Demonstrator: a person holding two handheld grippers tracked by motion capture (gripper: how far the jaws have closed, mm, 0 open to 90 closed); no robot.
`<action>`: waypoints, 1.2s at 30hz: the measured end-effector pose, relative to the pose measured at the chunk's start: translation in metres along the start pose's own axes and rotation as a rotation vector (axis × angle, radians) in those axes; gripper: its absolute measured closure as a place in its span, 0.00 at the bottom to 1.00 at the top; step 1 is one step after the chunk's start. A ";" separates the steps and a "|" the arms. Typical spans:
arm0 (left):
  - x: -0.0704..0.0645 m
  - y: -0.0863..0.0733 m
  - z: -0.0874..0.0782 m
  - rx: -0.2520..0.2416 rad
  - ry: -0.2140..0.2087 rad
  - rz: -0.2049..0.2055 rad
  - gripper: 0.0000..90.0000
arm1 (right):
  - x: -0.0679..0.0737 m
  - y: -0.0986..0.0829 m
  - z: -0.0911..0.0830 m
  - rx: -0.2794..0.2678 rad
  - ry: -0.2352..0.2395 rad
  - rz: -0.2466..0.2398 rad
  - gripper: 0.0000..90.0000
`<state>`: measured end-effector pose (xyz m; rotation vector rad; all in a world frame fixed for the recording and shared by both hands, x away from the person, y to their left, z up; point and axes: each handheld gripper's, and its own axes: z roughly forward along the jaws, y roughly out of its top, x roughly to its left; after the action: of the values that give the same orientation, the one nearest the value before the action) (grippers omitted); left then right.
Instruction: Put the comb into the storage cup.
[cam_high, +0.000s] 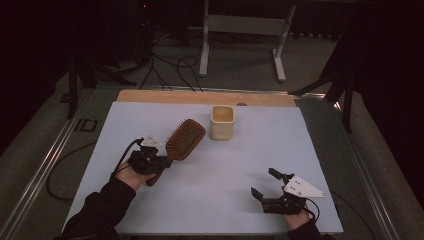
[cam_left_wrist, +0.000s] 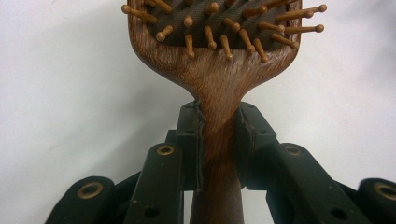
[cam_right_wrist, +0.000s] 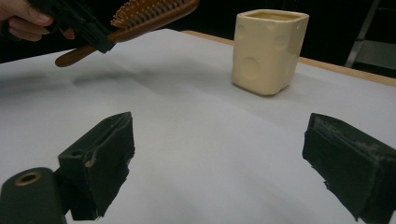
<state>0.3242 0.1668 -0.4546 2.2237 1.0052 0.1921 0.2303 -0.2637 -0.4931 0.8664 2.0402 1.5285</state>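
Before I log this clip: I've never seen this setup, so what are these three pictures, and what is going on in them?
A person sits at a table covered with a white sheet and holds a hand-operated two-jaw gripper in each hand. The high view looks down from above; each of the other two comes from a camera riding on one gripper, looking along its black jaws. The left gripper is shut on the handle of a wooden hairbrush, lifted off the sheet with its bristles up. The right gripper is open and holds nothing. A cream square cup stands upright beyond the brush.
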 end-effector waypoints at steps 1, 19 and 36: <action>0.000 0.000 0.000 -0.009 0.001 0.003 0.82 | 0.000 0.000 0.000 0.000 0.000 0.001 0.10; -0.014 -0.010 -0.005 -0.162 -0.023 0.029 0.82 | 0.001 0.000 0.002 0.006 0.004 0.007 0.10; -0.021 -0.020 -0.002 -0.249 -0.014 0.069 0.82 | 0.002 0.001 0.004 0.017 0.019 0.013 0.10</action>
<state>0.2966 0.1622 -0.4626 2.0302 0.8485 0.3151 0.2320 -0.2591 -0.4931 0.8771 2.0678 1.5337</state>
